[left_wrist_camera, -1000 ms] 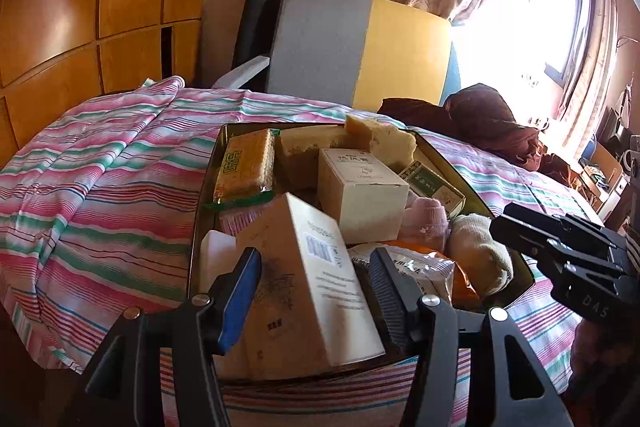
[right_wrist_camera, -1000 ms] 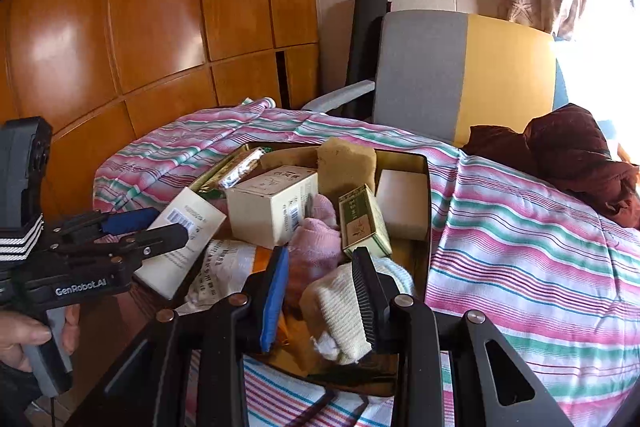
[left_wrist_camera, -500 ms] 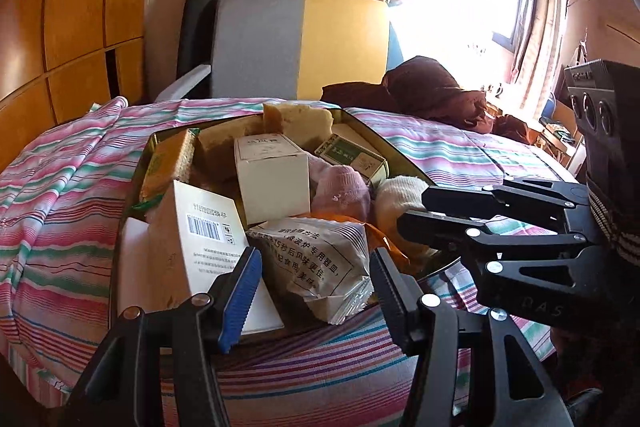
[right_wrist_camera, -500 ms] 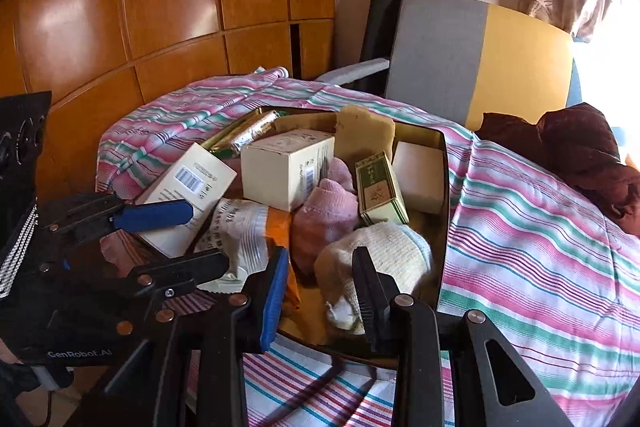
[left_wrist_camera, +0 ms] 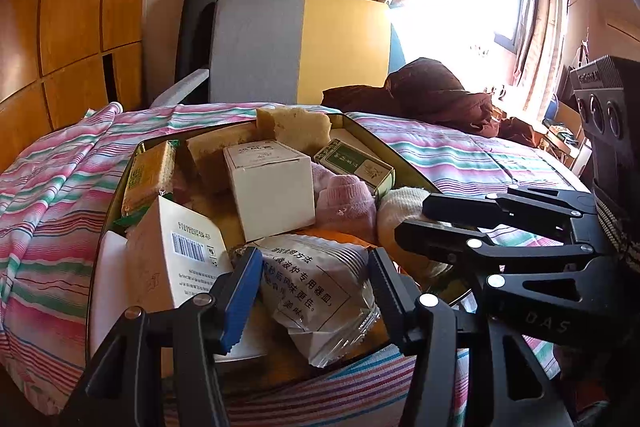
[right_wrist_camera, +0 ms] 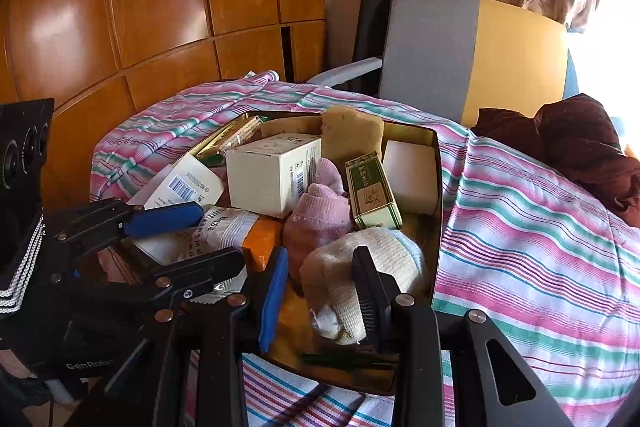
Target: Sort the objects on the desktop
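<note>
A gold metal tray (left_wrist_camera: 120, 195) (right_wrist_camera: 438, 187) on the striped cloth is piled with items. My left gripper (left_wrist_camera: 312, 291) (right_wrist_camera: 220, 235) is open at the tray's near edge, and a white printed snack packet (left_wrist_camera: 316, 287) lies between its fingers. A barcode box (left_wrist_camera: 176, 251) leans just to its left. My right gripper (right_wrist_camera: 320, 291) (left_wrist_camera: 416, 217) is open, with a cream sock (right_wrist_camera: 360, 259) between its fingers. Behind these sit a pink sock (right_wrist_camera: 320, 219), a green box (right_wrist_camera: 372, 191), a white box (left_wrist_camera: 272, 187) and a sponge (right_wrist_camera: 352, 131).
The striped cloth (right_wrist_camera: 540, 247) covers the surface around the tray. A grey and yellow chair (left_wrist_camera: 300, 47) stands behind it, with wooden panels (right_wrist_camera: 120, 7) to the left. Dark brown clothing (left_wrist_camera: 432, 91) lies at the back right. The two grippers are close together at the tray's near side.
My left gripper has swung right, from the barcode box to the printed packet. My right gripper has moved in around the cream sock. Both stay open.
</note>
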A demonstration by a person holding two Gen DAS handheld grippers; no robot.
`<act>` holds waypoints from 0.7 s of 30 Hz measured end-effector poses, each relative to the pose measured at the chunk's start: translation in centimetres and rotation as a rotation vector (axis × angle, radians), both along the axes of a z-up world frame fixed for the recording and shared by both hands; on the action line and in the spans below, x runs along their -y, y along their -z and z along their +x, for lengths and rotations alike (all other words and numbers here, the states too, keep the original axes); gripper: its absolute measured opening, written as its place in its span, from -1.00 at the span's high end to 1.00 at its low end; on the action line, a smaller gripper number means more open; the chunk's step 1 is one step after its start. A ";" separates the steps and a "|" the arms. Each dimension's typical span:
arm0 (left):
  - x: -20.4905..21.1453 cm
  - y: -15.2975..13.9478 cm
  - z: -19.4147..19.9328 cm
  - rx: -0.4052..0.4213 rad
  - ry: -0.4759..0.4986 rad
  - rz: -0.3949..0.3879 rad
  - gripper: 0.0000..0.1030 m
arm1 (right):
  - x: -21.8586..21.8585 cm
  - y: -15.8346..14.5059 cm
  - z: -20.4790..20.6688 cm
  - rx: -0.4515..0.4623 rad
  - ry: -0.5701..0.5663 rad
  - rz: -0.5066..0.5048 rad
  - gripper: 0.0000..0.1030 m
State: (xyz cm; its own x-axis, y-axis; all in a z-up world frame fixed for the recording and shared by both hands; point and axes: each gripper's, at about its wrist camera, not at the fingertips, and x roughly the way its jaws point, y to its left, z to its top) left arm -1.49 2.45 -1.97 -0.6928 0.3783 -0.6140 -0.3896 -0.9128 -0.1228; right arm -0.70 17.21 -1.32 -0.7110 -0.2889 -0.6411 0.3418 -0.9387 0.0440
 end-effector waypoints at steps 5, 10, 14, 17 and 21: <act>0.5 -1.3 1.5 -0.036 -0.072 -0.005 -0.19 | -0.1 -0.9 1.0 -0.030 0.055 -0.002 0.02; 1.1 -3.3 3.5 -0.110 -0.158 -0.069 -0.24 | 0.0 -2.3 2.1 -0.061 0.147 0.001 -0.47; 1.5 -4.2 4.7 -0.141 -0.257 -0.122 -0.26 | 0.0 -2.7 2.6 -0.080 0.226 0.009 -0.80; 1.9 -4.6 5.1 -0.141 -0.297 -0.132 -0.26 | 0.1 -2.7 3.0 -0.095 0.244 0.021 -0.92; 2.8 -4.8 5.1 -0.118 -0.325 -0.091 -0.26 | 0.6 -2.9 3.4 -0.120 0.258 0.049 -0.99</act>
